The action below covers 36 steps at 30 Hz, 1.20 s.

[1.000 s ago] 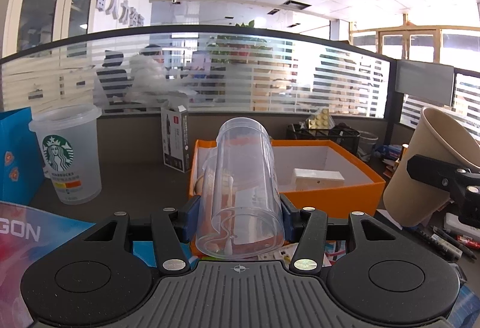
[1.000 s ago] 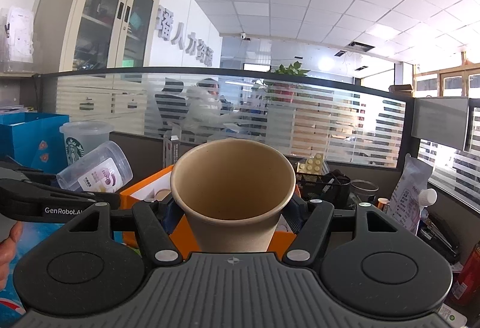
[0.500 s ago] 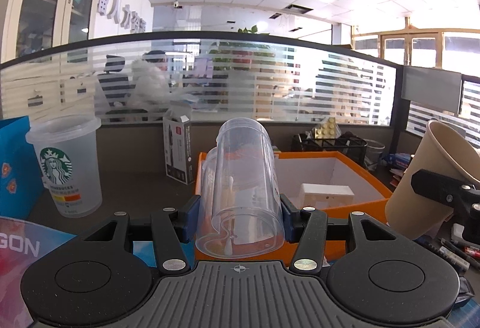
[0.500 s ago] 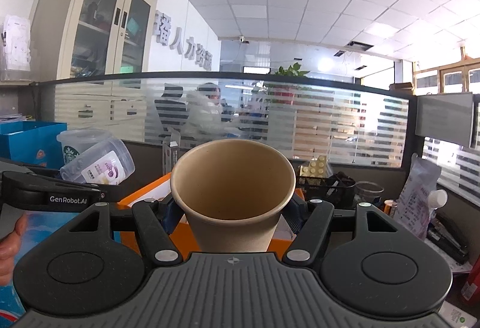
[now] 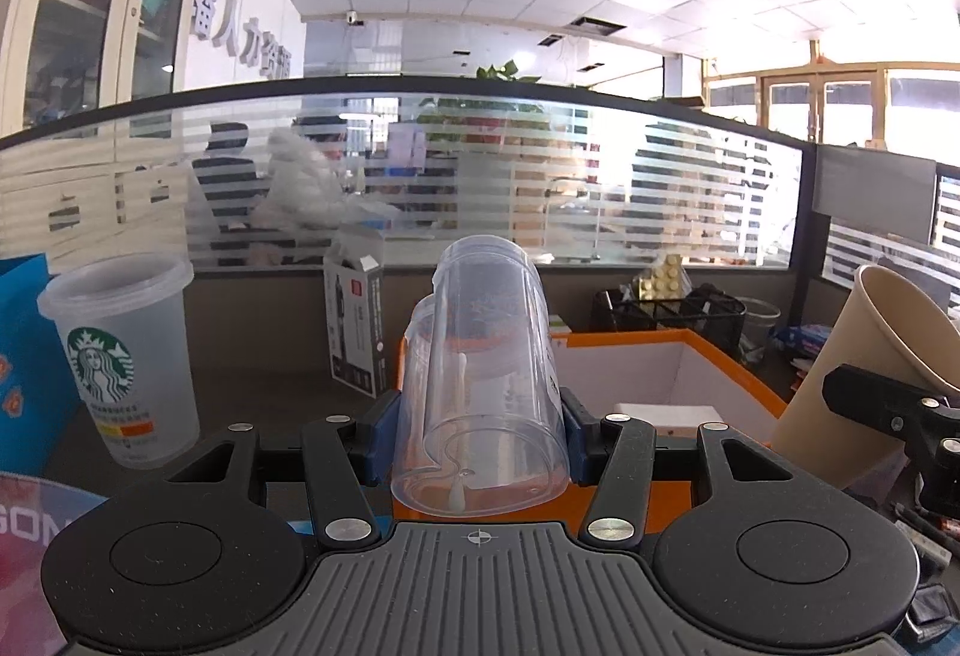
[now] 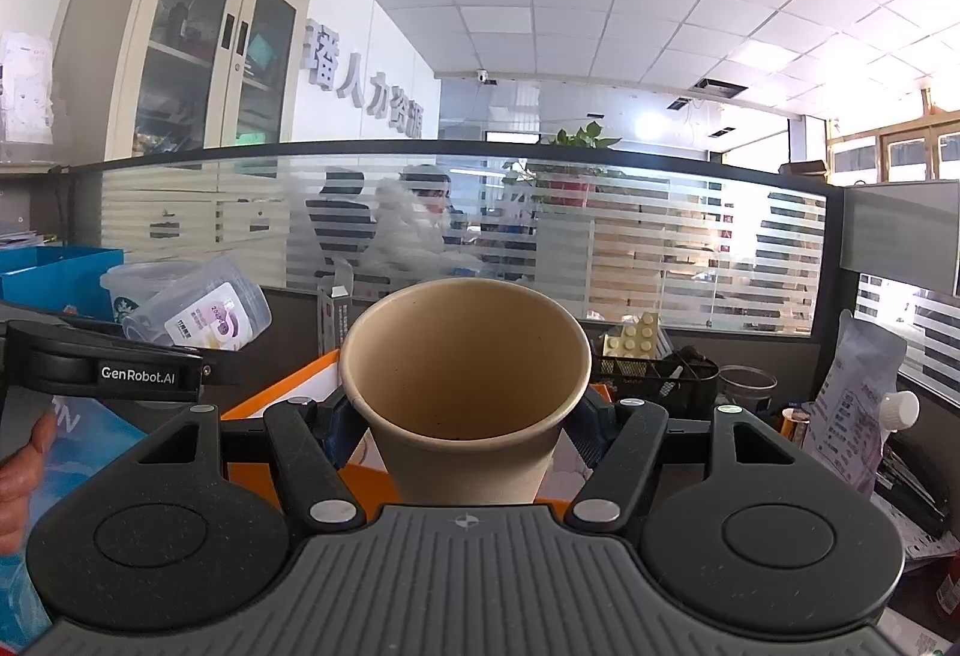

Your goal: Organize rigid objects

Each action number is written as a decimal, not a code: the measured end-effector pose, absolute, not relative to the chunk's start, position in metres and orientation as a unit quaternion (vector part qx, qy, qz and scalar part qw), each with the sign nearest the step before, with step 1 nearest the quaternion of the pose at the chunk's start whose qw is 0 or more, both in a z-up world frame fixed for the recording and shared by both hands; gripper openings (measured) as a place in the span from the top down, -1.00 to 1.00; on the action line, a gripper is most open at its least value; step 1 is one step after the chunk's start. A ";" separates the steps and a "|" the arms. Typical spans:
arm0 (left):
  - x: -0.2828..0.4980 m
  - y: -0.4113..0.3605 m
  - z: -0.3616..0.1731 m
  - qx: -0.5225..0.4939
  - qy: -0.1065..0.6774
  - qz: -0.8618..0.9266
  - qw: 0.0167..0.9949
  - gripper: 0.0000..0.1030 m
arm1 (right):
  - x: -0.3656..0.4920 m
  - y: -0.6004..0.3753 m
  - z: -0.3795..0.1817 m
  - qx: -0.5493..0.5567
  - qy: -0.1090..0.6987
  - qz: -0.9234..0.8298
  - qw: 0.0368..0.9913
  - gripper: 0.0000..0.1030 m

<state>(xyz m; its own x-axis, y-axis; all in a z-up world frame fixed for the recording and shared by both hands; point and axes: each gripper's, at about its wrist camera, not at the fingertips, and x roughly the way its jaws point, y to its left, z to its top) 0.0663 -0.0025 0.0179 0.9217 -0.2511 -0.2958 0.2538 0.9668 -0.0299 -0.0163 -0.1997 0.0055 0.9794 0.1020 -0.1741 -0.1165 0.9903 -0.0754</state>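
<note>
Left wrist view first: my left gripper (image 5: 477, 419) is clamped on the clear plastic jar (image 5: 483, 386), blue pads pressing its sides at dead centre, jar tipped so its mouth points away toward twelve o'clock; a cotton swab (image 5: 459, 440) or two seem to lie loose inside, so if I tilt the nose down any further they could slide out the open mouth, and those slick round walls could twist in the pads if I jolt. Just beyond the jar, running from twelve to three o'clock, sits the orange box (image 5: 729, 362), white inside, with a small white box (image 5: 663, 410) on its floor. At nine o'clock stands the Starbucks cup (image 5: 123, 356), upright, apparently empty. At three o'clock the paper cup (image 5: 864, 356) hangs close to the orange rim, and I'd judge that a clash between my two loads over that box is the real danger. Right wrist view now: my right gripper (image 6: 465, 431) is clamped on that same paper cup (image 6: 465, 386), low on its body, mouth facing me, nothing inside but a few dark specks; squeeze harder and thin paper will buckle. At ten o'clock the jar (image 6: 204, 314) shows in the other tool, label outward, with the orange box (image 6: 282, 398) below it
</note>
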 end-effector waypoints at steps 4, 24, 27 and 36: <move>0.070 -0.003 0.020 0.005 0.148 -0.130 0.980 0.02 | -0.013 -0.200 0.007 -0.043 0.082 0.055 0.994 -0.23; 0.088 -0.003 0.016 0.003 0.161 -0.127 0.979 0.02 | 0.005 -0.202 0.004 -0.047 0.090 0.053 0.993 -0.23; 0.089 -0.004 0.017 0.004 0.158 -0.126 0.979 0.02 | 0.008 -0.203 0.006 -0.049 0.086 0.052 0.994 -0.23; 0.100 -0.007 0.030 0.009 0.144 -0.123 0.982 0.02 | 0.026 -0.206 0.014 -0.045 0.082 0.055 0.994 -0.23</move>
